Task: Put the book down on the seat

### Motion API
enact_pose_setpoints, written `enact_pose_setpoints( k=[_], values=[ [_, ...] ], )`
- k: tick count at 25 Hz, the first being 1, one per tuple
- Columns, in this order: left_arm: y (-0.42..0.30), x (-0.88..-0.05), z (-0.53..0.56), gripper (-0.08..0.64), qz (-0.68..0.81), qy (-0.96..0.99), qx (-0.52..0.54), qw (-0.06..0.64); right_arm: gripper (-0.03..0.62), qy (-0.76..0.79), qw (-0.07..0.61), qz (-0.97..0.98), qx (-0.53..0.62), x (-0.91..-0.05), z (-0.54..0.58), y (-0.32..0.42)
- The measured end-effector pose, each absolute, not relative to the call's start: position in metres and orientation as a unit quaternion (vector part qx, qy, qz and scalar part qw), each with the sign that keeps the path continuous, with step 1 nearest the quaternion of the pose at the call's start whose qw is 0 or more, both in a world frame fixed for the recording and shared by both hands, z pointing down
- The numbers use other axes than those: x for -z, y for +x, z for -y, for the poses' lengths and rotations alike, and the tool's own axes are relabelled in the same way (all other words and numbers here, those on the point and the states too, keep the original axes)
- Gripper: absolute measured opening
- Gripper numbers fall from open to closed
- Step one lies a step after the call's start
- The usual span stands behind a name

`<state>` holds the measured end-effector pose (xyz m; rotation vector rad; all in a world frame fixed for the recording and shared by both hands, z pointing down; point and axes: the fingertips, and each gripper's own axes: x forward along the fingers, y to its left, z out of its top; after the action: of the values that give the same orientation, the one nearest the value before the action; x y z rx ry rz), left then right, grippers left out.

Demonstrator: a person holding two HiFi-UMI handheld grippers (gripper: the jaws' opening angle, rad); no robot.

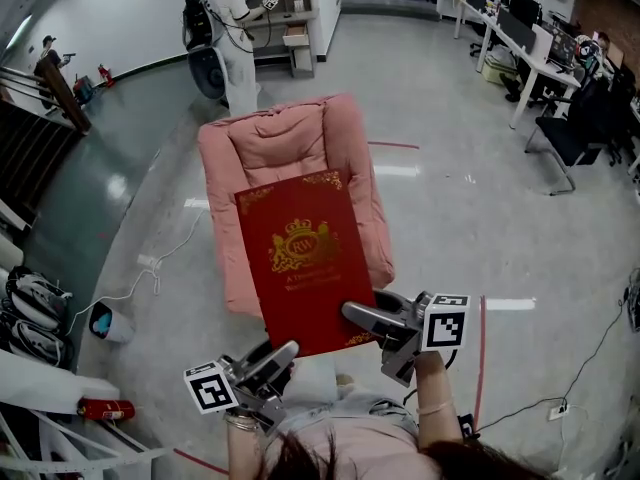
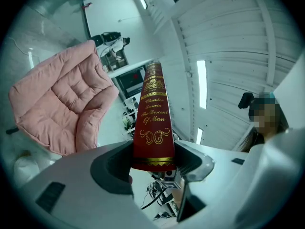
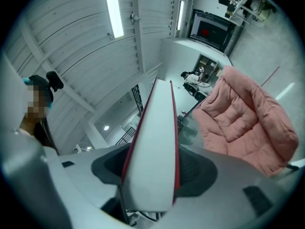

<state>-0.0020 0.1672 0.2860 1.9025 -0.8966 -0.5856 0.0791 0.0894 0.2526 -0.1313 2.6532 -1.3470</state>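
Observation:
A large red book (image 1: pixel 305 258) with gold print is held flat, cover up, over the front of a pink cushioned seat (image 1: pixel 290 138). My left gripper (image 1: pixel 285 353) is shut on the book's near left corner. In the left gripper view the gold-lettered spine (image 2: pixel 152 123) stands between the jaws, with the seat (image 2: pixel 62 99) off to the left. My right gripper (image 1: pixel 358 316) is shut on the near right corner. In the right gripper view the white page edge (image 3: pixel 155 147) fills the gap between the jaws, and the seat (image 3: pixel 248 118) lies to the right.
A person in white (image 1: pixel 232 28) stands beyond the seat. Desks with monitors (image 1: pixel 520 28) and office chairs line the right side. A stair railing (image 1: pixel 40 118) runs at the left. A white cable (image 1: pixel 150 268), a red extinguisher (image 1: pixel 105 409) and red floor tape (image 1: pixel 481 358) are on the floor.

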Motion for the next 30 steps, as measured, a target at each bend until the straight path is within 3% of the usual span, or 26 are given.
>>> enact_pose_setpoints(
  k=[30],
  values=[
    [-0.054, -0.356, -0.076, 0.258, 0.343, 0.736, 0.227, 0.537, 0.284, -0.102, 0.012, -0.867, 0.488, -0.326, 0.000, 0.027]
  ],
)
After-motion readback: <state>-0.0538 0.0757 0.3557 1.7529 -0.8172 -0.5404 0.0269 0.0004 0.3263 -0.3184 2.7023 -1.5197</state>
